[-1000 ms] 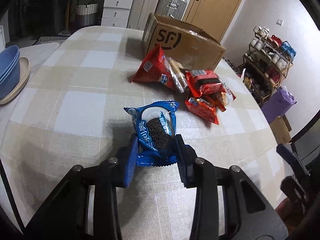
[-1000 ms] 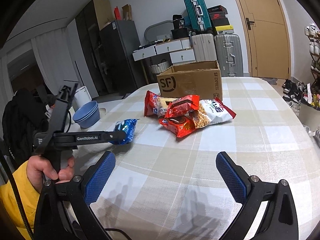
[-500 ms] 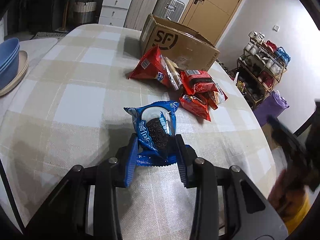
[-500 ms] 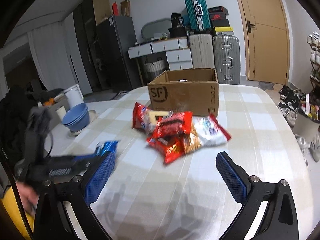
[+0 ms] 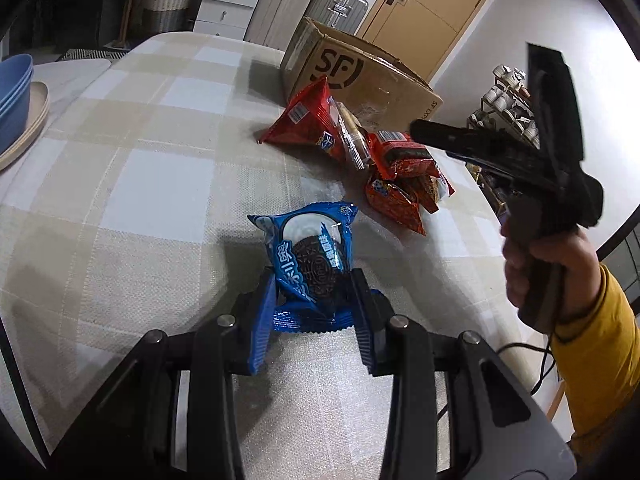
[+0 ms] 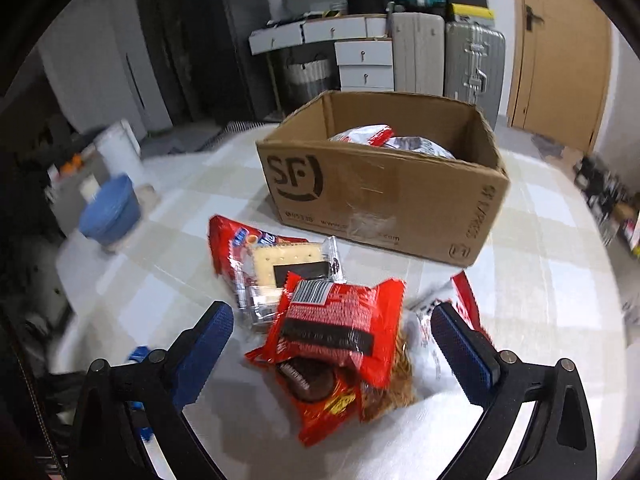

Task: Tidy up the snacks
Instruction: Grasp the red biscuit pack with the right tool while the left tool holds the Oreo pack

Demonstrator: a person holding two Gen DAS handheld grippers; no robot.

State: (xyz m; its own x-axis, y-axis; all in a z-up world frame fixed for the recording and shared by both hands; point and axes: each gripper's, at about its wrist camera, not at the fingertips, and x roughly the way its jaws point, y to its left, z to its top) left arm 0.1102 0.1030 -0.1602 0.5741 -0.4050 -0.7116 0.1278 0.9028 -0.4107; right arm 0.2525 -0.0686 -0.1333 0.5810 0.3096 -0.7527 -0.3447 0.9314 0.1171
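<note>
Because the blue cookie packet [image 5: 310,258] is pinched by its lower end between the nearly closed jaws of the left gripper [image 5: 314,312], it is held upright over the checked tablecloth [image 5: 152,184], its printed face turned to the camera, ready to be carried. Whether its crimped bottom edge touches the cloth cannot be told. The right gripper [image 6: 330,344] is spread wide and holds nothing; its jaws are set to either side of a red packet [image 6: 340,328] on top of the snack pile, a placement judged to prepare a grasp. Beneath and beside that packet, a clear cracker pack [image 6: 280,268] and other red wrappers are heaped, overlapping. Just beyond the pile the cardboard box [image 6: 384,196] is stood open, some bags already inside, so it is judged the destination.
</note>
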